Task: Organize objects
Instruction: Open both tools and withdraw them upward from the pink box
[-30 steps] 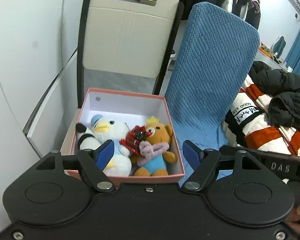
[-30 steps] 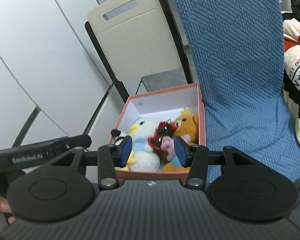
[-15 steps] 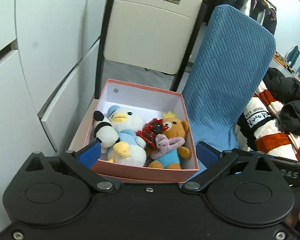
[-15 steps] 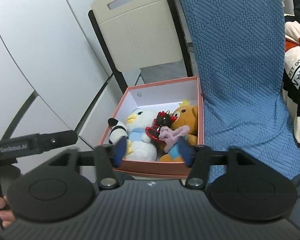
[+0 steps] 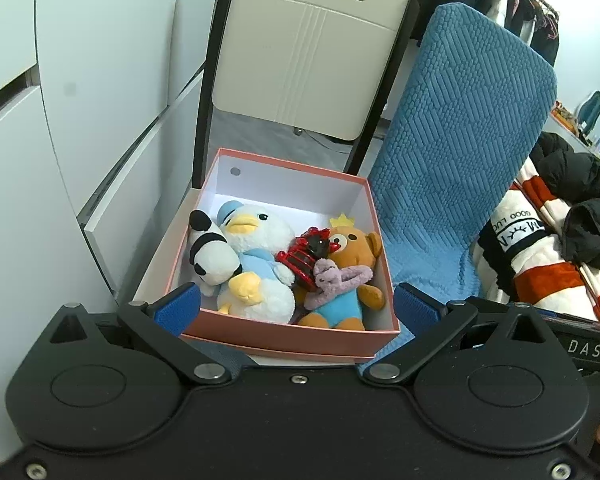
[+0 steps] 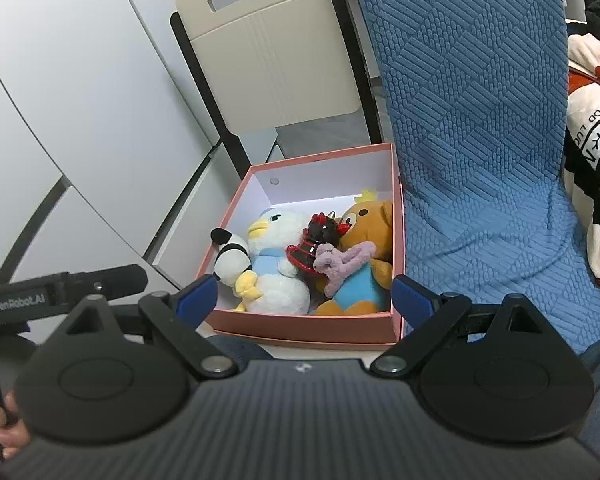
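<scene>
left tool (image 5: pixel 296 306): jaws spread wide, empty, blue pads either side of the box's near wall, not gripping it.
right tool (image 6: pixel 304 300): also spread wide, empty, lined up on the same near edge.
box: pink cardboard box (image 5: pixel 284 334) sits on a pale seat just beside the blue quilted chair cover (image 5: pixel 456 152).
contents: white duck plush (image 5: pixel 256 264), black-and-white plush (image 5: pixel 212 254), brown bear plush (image 5: pixel 348 276), red-black figure (image 5: pixel 306 258), purple plush (image 5: pixel 336 278), all inside, packed toward the near wall.
progress: judging by this, toys look collected; no loose toy visible outside.
left: possibly moving or lidding the box; no lid in view, can't confirm.
clutter: striped garment (image 5: pixel 540 264) on the right, untouched.
</scene>
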The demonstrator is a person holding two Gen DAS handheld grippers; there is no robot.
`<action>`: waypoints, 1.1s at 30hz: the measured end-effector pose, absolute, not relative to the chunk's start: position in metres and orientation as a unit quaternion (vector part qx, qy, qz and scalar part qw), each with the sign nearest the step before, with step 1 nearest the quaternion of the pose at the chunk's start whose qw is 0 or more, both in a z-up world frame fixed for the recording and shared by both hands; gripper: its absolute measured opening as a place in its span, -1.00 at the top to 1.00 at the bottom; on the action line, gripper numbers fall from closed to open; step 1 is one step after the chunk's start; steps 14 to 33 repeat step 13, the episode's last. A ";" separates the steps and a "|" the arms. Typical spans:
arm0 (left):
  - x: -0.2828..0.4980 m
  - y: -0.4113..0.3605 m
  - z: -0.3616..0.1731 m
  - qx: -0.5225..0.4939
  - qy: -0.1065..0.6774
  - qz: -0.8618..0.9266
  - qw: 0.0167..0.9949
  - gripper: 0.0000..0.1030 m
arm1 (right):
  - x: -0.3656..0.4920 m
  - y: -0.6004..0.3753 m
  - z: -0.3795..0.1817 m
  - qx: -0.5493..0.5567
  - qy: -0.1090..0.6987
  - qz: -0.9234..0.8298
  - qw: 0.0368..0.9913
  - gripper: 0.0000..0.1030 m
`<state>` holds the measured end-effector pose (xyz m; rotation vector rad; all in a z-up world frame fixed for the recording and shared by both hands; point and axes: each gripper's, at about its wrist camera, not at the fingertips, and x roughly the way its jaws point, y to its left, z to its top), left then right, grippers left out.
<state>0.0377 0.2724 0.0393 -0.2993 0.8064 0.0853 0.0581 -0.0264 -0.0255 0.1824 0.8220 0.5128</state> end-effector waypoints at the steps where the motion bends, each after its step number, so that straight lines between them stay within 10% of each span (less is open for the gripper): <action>1: 0.038 0.273 0.040 -0.144 0.390 0.040 0.909 -0.99 | 0.058 -0.026 -0.025 0.088 0.395 0.246 0.881 -0.85; 33: 0.041 0.270 0.040 -0.129 0.391 0.044 0.910 -0.99 | 0.059 -0.027 -0.027 0.084 0.400 0.251 0.877 -0.85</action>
